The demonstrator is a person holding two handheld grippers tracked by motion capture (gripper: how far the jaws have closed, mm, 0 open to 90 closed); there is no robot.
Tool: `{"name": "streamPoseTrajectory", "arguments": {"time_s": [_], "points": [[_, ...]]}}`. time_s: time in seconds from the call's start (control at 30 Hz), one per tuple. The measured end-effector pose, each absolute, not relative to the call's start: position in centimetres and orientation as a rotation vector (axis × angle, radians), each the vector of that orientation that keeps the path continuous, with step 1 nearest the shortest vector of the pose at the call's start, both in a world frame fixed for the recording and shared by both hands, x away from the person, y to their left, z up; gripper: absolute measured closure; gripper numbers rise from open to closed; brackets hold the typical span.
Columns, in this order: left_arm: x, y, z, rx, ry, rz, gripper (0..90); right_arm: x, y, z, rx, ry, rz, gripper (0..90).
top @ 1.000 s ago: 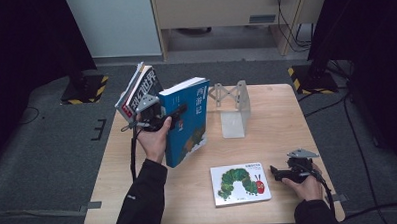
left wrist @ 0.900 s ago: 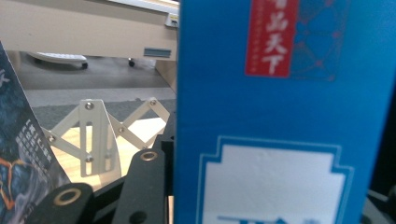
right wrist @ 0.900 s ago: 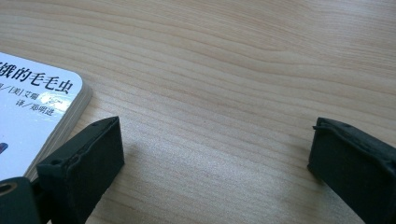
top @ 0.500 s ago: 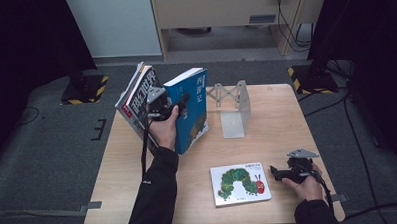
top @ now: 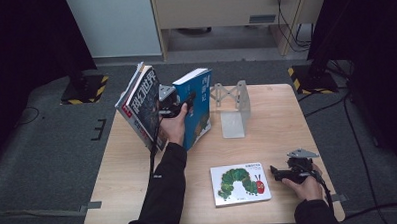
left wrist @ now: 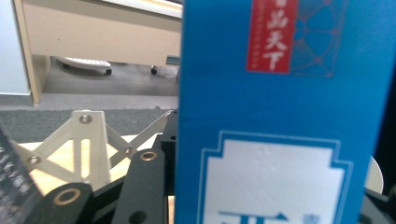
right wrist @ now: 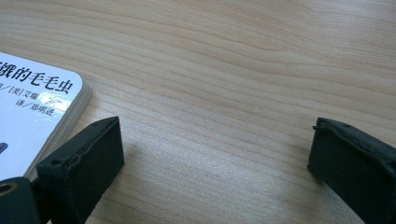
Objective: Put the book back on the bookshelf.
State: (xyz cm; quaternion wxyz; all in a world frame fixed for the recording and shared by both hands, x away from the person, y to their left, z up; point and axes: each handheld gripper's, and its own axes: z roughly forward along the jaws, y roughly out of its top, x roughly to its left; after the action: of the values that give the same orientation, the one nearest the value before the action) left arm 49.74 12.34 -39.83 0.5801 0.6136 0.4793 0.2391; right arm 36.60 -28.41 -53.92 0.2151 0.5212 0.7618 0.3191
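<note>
Gripping the blue book [top: 195,108] by its spine edge, the left gripper [top: 179,105] is holding it upright on the table [top: 267,124], its jaws pinching the cover; in the left gripper view the blue book [left wrist: 280,116] is sitting between the black jaws and hiding the far one. Taking the white bookend [top: 232,107] as the landmark, the blue book is standing just to its left, near it but apart, with the top leaning slightly toward the bookend. Farther left of the bookend, beyond the hand, a stack of dark-covered books [top: 142,105] is leaning over at the table's left edge, tilting away from the blue book. The bookend's lattice arm [left wrist: 88,140] is showing pale behind the jaws in the left gripper view. Well in front of the bookend, toward the person, a white picture book [top: 240,183] with a green caterpillar is lying flat on the wood. Just to the right of that book, the right gripper [top: 280,173] is resting low by the table with its jaws spread wide and nothing between them, one jaw sitting just beside the picture book's rounded corner [right wrist: 70,98].
</note>
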Motion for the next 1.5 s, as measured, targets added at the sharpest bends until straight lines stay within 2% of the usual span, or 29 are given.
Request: {"name": "streamPoseTrajectory", "arguments": {"time_s": [0.4, 1.07, 1.5], "points": [[50.1, 10.8, -40.8, 1.409, 1.08, 0.599, 59.5, 36.6, -28.4, -53.9, 1.44, 2.113, 0.885, 3.6], [45.9, 12.8, -42.8, 1.454, 1.011, 0.63, 58.1, 36.6, -28.4, -53.9, 1.437, 2.116, 0.888, 3.6], [44.6, 12.1, -43.0, 1.454, 0.991, 0.648, 56.9, 36.6, -28.4, -53.9, 1.439, 2.114, 0.889, 3.6]]}}
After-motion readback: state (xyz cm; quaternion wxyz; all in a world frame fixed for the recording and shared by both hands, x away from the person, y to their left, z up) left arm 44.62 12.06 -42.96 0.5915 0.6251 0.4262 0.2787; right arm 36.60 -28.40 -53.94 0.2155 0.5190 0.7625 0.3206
